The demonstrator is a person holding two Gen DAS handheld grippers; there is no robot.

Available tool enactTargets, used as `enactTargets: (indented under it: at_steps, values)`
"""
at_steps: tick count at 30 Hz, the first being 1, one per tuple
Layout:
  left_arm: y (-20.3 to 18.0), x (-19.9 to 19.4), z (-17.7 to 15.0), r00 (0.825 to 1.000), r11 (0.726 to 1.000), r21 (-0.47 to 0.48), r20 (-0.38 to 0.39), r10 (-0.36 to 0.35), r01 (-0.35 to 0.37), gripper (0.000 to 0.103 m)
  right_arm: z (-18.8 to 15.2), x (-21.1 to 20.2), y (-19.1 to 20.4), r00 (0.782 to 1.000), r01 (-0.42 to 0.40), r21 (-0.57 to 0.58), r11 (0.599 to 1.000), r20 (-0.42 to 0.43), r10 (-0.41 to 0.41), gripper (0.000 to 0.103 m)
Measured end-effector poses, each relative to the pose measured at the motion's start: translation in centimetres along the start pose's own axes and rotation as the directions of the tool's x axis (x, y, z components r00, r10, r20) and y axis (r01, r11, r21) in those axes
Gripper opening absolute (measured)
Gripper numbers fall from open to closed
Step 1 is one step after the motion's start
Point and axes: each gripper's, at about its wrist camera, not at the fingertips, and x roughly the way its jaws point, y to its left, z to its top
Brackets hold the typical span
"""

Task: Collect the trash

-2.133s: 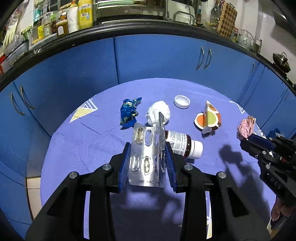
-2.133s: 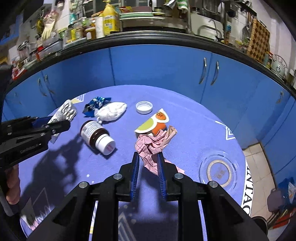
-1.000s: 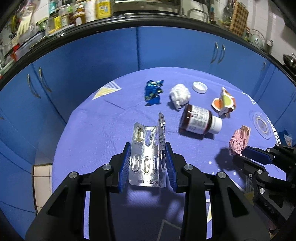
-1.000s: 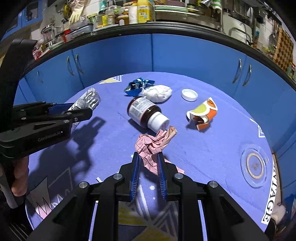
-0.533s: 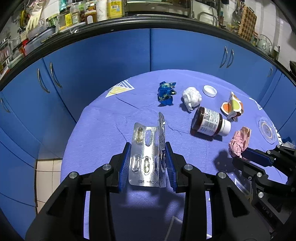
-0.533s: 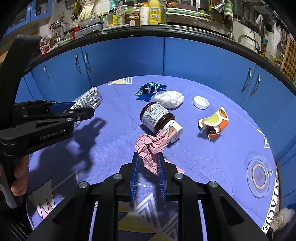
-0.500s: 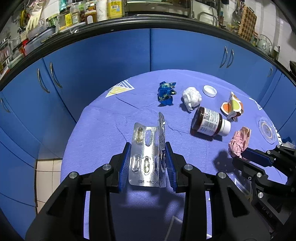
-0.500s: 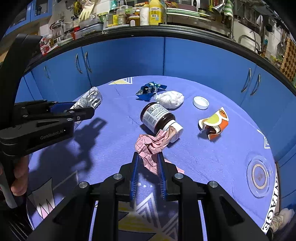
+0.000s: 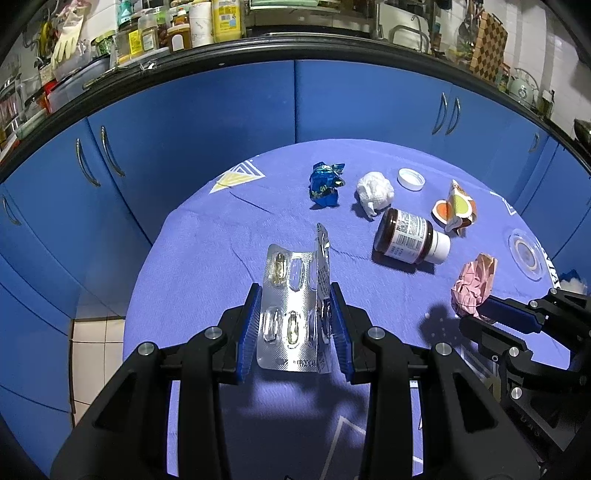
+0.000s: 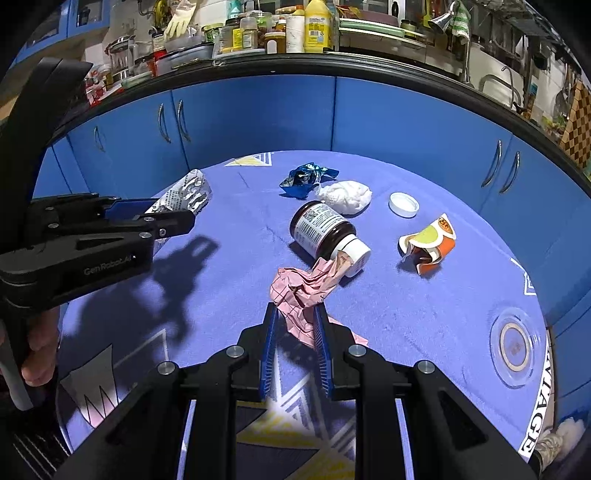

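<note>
My left gripper [image 9: 295, 306] is shut on a silver pill blister pack [image 9: 291, 291] and holds it above the blue table. It also shows in the right wrist view [image 10: 184, 195]. My right gripper [image 10: 295, 321] is shut on a crumpled pink paper [image 10: 306, 288], also seen in the left wrist view [image 9: 474, 284]. On the table lie a brown pill bottle [image 9: 406, 236] on its side, a white tissue ball [image 9: 373, 192], a blue foil wrapper [image 9: 325, 181], a white lid [image 9: 410, 178] and a crushed orange paper cup [image 9: 456, 208].
The round table wears a blue cloth [image 9: 207, 240]. A clear glass coaster [image 10: 513, 341] lies at its right side. Blue cabinets [image 9: 221, 114] curve behind the table, with a cluttered counter [image 10: 258, 33] above. Tiled floor [image 9: 96, 343] shows at the left.
Both grippers have drawn back toward the near side of the table with their loads held; the trash on the table now looks farther away. The grips are unchanged.
</note>
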Motion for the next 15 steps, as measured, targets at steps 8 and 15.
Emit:
enactTargets:
  at_steps: [8, 15]
  values:
    - [-0.9, 0.0, -0.7, 1.0, 1.0, 0.018, -0.015, -0.011, 0.011, 0.037, -0.9, -0.3, 0.1, 1.0, 0.002, 0.008, 1.0, -0.008, -0.002, 0.02]
    - [-1.6, 0.0, -1.1, 1.0, 0.999, 0.033, -0.02, -0.019, 0.019, 0.037, -1.2, -0.4, -0.2, 1.0, 0.004, 0.016, 1.0, -0.015, -0.004, 0.02]
